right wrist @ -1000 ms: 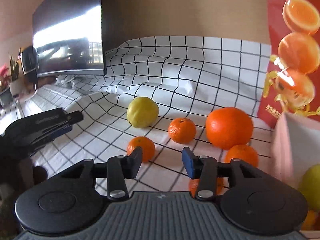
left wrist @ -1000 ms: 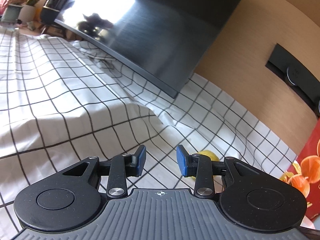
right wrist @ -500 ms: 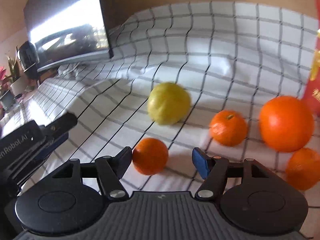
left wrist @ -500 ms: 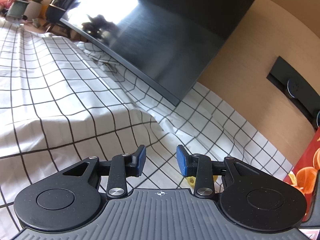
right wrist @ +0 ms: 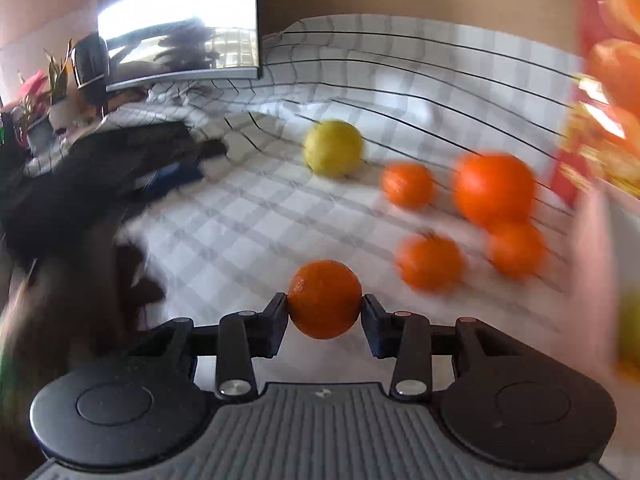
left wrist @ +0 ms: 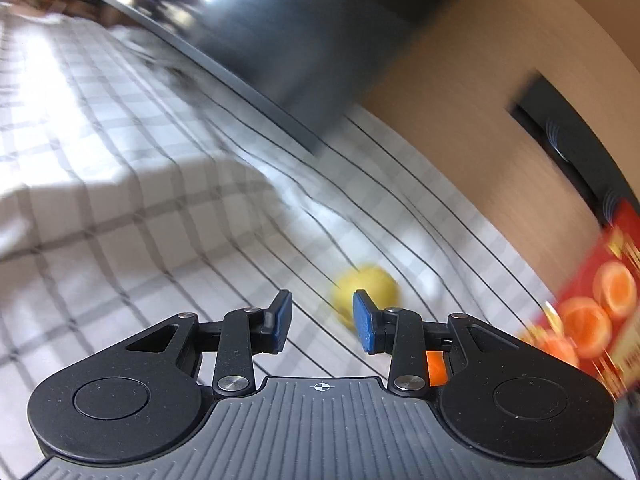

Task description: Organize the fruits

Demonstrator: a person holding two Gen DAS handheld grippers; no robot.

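My right gripper (right wrist: pixel 324 314) is shut on a small orange mandarin (right wrist: pixel 324 300) and holds it above the checked cloth (right wrist: pixel 248 224). Beyond it lie a yellow fruit (right wrist: pixel 333 148), a large orange (right wrist: pixel 494 188) and three small mandarins (right wrist: pixel 430 262), all blurred. My left gripper (left wrist: pixel 321 318) is open and empty. The yellow fruit (left wrist: pixel 366 286) lies on the cloth just past its right fingertip. A bit of orange fruit (left wrist: pixel 435 366) shows behind its right finger. The left gripper shows blurred at the left of the right wrist view (right wrist: pixel 176 164).
A dark monitor (left wrist: pixel 288 52) stands on the cloth at the back, against a wooden wall (left wrist: pixel 460 100). A red box printed with oranges (left wrist: pixel 592 312) stands at the right. A pale pink container (right wrist: pixel 596 280) is at the right edge. Potted plants (right wrist: pixel 36 100) stand far left.
My right gripper has closed on the near small mandarin and lifted it. My left gripper has swung right and down, so the yellow fruit now shows ahead of its fingers.
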